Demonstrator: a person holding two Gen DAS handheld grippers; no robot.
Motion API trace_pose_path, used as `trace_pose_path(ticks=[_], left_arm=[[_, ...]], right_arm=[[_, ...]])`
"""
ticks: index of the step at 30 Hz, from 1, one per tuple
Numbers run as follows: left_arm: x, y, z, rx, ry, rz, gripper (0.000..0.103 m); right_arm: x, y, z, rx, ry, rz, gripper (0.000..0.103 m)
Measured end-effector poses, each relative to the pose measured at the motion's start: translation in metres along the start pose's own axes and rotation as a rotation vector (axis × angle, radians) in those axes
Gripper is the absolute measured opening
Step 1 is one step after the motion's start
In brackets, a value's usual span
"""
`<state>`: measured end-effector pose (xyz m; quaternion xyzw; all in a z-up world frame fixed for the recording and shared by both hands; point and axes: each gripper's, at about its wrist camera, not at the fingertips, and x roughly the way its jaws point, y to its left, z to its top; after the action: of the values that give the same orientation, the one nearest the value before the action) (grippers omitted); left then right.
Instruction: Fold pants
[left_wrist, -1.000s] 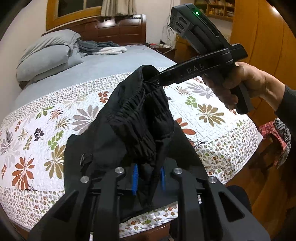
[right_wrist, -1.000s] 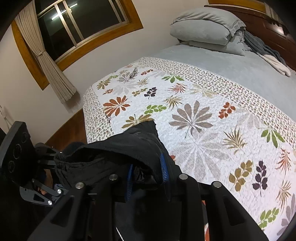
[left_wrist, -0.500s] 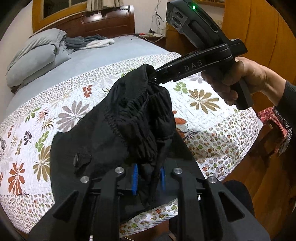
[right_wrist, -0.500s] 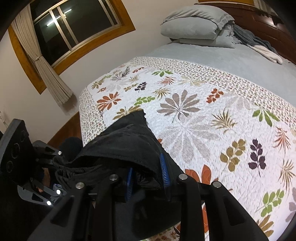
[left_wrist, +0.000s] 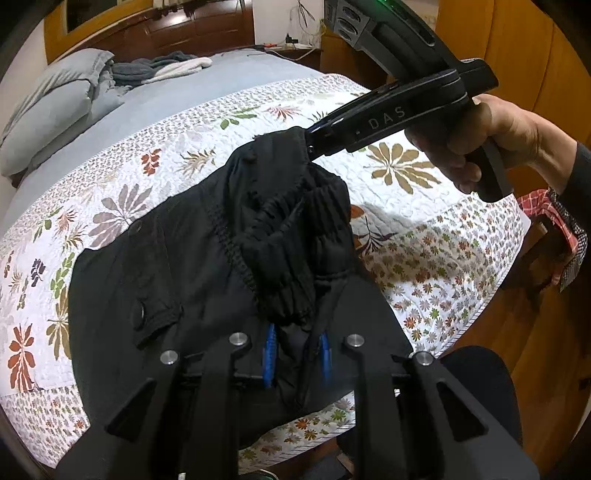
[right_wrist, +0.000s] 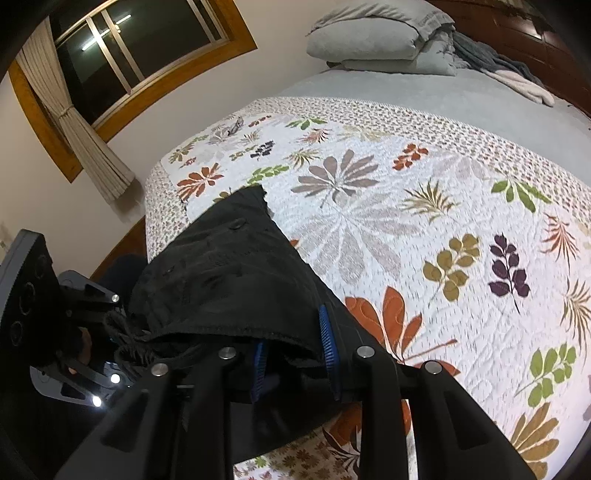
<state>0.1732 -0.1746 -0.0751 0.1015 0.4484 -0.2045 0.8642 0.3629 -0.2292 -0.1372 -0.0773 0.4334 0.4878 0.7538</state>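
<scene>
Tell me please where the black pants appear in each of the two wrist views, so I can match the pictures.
Left wrist view: the black pants fill the centre, draped over the floral quilt, waistband pinched by the right gripper above.
Right wrist view: the black pants lie lower left, reaching toward the quilt's left edge.
Shared landmark: the grey pillows at the head of the bed.
</scene>
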Motion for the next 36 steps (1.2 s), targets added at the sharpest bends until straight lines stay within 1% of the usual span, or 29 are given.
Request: trace_pose_path(ticks=[5,8,14,16,17,18,19,20,21,22,23,25,26,28,30,33,35,36], left_arm=[[0.012,-0.005,-0.004,0.021,0.015,0.008,0.017],[0.019,-0.006,-0.006,0.024,0.030,0.002,0.017],[0.029,-0.007,-0.009,0.016,0.043,-0.012,0.024],[0.032,-0.008,-0.011,0.009,0.049,-0.022,0.029],[0.033,-0.008,-0.012,0.005,0.052,-0.037,0.037],[0.034,-0.007,-0.013,-0.009,0.054,-0.069,0.048],[0.033,-0.005,-0.014,-0.025,0.049,-0.105,0.056],[0.031,-0.002,-0.016,-0.052,0.037,-0.159,0.070],[0.029,0.002,-0.018,-0.081,0.027,-0.203,0.077],[0.026,0.007,-0.020,-0.118,0.015,-0.235,0.078],[0.023,0.012,-0.022,-0.148,0.006,-0.259,0.078],[0.013,0.025,-0.026,-0.214,-0.024,-0.315,0.080],[0.008,0.031,-0.029,-0.244,-0.043,-0.331,0.084],[-0.003,0.046,-0.034,-0.304,-0.085,-0.355,0.086],[-0.009,0.058,-0.038,-0.343,-0.099,-0.357,0.087],[-0.006,0.066,-0.041,-0.350,-0.074,-0.325,0.088],[-0.001,0.067,-0.043,-0.342,-0.050,-0.325,0.088],[0.003,0.068,-0.045,-0.338,-0.039,-0.325,0.088]], right_arm=[[0.004,-0.011,-0.011,0.024,0.005,0.004,0.027],[0.008,-0.016,-0.018,0.029,0.010,-0.010,0.027],[0.009,-0.026,-0.032,0.068,0.007,-0.035,0.028],[0.007,-0.030,-0.039,0.102,-0.007,-0.033,0.030],[0.005,-0.034,-0.044,0.132,-0.016,-0.035,0.032],[0.003,-0.037,-0.050,0.160,-0.024,-0.042,0.033],[0.001,-0.039,-0.054,0.183,-0.033,-0.057,0.035],[-0.005,-0.044,-0.062,0.226,-0.048,-0.075,0.036],[-0.010,-0.048,-0.068,0.263,-0.066,-0.081,0.036],[-0.015,-0.051,-0.072,0.290,-0.085,-0.089,0.036],[-0.024,-0.054,-0.079,0.333,-0.119,-0.103,0.036],[-0.040,-0.052,-0.088,0.404,-0.200,-0.099,0.036],[-0.044,-0.048,-0.089,0.416,-0.229,-0.094,0.036],[-0.050,-0.033,-0.086,0.414,-0.283,-0.065,0.036],[-0.046,-0.015,-0.076,0.386,-0.315,-0.036,0.036],[-0.031,-0.001,-0.057,0.377,-0.350,0.024,0.036],[-0.016,-0.001,-0.047,0.386,-0.339,0.049,0.036],[-0.003,-0.006,-0.044,0.411,-0.309,0.061,0.034]])
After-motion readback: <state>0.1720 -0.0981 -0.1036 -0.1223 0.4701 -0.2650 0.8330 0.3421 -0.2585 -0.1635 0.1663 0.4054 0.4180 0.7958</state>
